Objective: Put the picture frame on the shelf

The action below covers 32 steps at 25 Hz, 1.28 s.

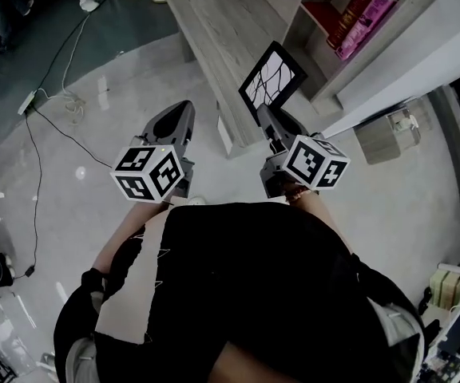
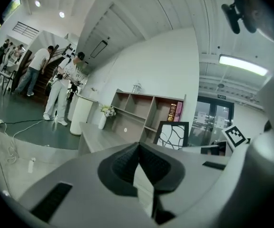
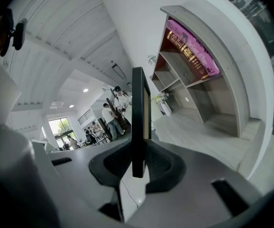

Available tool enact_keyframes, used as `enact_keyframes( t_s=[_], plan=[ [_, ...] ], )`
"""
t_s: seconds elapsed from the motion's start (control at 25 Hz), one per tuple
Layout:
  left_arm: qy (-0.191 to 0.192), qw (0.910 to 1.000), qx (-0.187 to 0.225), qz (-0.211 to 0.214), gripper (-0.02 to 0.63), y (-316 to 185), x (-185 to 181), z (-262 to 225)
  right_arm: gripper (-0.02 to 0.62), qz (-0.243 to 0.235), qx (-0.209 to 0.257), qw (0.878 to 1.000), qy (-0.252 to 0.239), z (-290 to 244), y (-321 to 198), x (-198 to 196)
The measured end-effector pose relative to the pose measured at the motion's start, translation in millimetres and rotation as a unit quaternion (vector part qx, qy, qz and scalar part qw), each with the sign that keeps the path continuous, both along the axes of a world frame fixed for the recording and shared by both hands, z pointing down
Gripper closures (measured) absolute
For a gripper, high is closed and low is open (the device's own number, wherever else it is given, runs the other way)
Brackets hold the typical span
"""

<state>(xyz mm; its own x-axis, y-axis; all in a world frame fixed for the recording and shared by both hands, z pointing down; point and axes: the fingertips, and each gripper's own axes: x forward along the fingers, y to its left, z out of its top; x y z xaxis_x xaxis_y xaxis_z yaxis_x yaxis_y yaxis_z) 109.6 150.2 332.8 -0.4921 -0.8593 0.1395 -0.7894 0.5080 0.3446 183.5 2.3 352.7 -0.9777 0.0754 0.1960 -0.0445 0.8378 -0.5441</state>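
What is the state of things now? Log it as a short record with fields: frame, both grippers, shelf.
picture frame: black, held up by the grey table, in front of the shelf
right gripper: shut on the picture frame's edge
left gripper: jaws together, nothing between them
shelf contents: books in one compartment, other compartments in view bare
task status: picture frame not yet on the shelf
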Motion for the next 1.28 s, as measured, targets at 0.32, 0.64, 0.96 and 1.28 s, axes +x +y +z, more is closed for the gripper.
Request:
enact_keyframes(
  t_s=[0.32,0.64,0.96,1.28],
  plan=[
    [-0.003,0.9996,0.007,0.027,0.594,10.5,-81.7,0.8,0.518,0.028,-0.004,1.000,-0.004,1.7,9.2,-73.1],
    [0.013,0.9993,-0.002,0.036,0.594,16.5,-121.3,15.7,0.518,0.030,-0.010,0.999,0.015,17.0,16.2,-113.3],
    [0.012,0.9987,0.002,0.050,0.594,21.2,-134.0,11.8,0.518,0.037,-0.006,0.999,0.011,15.4,18.8,-126.1],
    [0.015,0.9977,0.010,0.065,0.594,-3.8,-151.6,18.5,0.518,0.063,-0.006,0.998,0.019,23.2,-3.2,-129.4]
  ],
)
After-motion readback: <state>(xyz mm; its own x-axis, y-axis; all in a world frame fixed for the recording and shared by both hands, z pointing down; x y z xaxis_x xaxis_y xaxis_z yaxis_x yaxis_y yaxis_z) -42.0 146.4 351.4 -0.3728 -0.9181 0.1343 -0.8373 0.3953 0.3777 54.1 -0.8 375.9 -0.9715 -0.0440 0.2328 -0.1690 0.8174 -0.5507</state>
